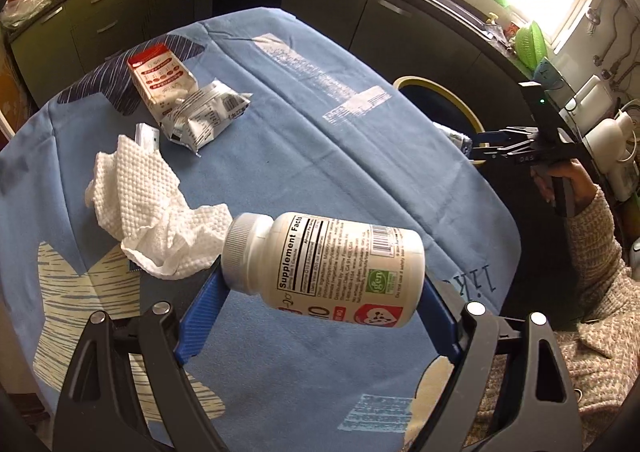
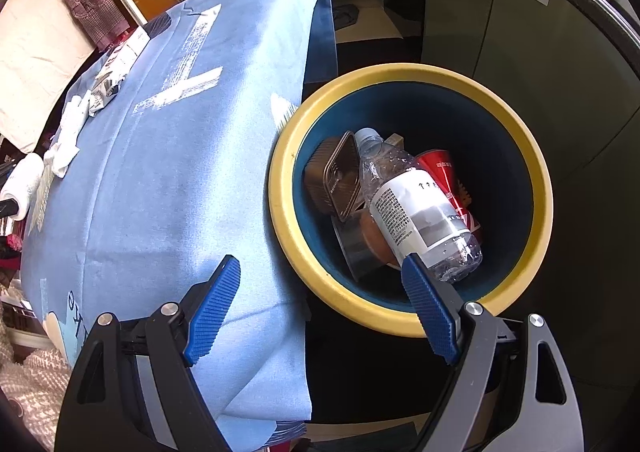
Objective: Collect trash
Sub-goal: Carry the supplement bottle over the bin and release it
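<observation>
Left gripper (image 1: 320, 288): pinching white supplement bottle (image 1: 324, 268) end to end. Right gripper (image 2: 320, 308): spread, empty, above bin (image 2: 412, 320). Risk: smooth bottle slips, rolls off table.

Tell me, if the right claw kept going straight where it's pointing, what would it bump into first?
Probably the yellow rim of the trash bin, at its near edge beside the blue tablecloth. The open right claw points down there, though depth is hard to judge.
</observation>
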